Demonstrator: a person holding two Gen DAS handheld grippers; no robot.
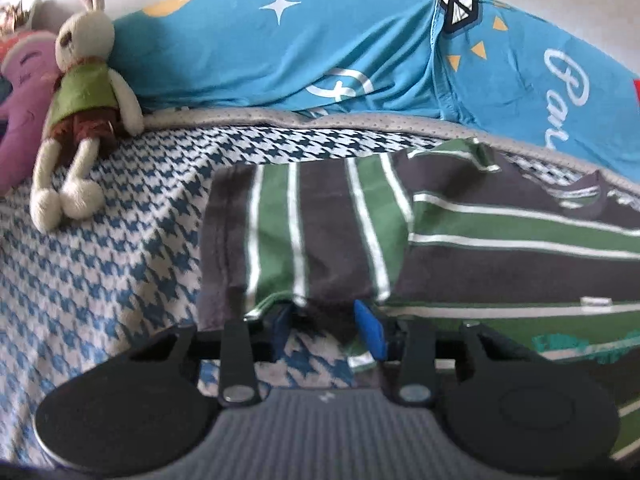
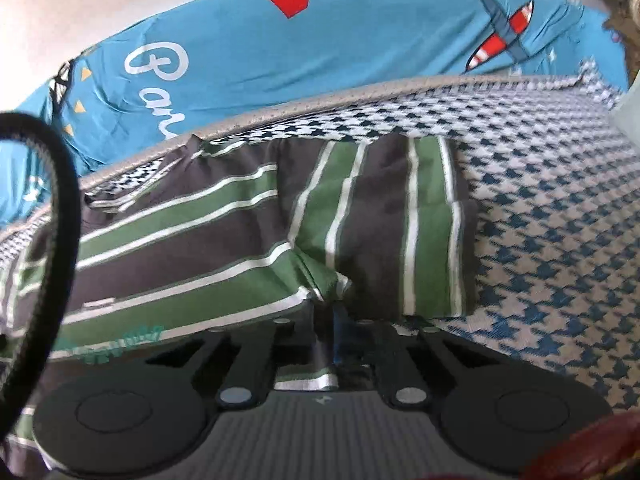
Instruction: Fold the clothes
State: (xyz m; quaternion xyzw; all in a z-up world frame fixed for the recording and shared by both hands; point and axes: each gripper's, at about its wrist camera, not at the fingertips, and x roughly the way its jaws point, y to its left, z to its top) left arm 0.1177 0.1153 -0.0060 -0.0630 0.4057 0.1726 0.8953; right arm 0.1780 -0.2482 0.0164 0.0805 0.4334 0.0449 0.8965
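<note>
The striped shirt [image 1: 500, 240] is lying on the bed [image 1: 100, 280] with both side flaps folded in, the left gripper [image 1: 330, 322] pinching one flap's hem and the right gripper [image 2: 338, 322] clamping the other, so an uneven lift is risking the thin cloth slipping out.

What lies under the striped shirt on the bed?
The striped shirt lies on the houndstooth sheet, which shows all around it. Whatever is directly beneath the folded cloth is covered.
</note>
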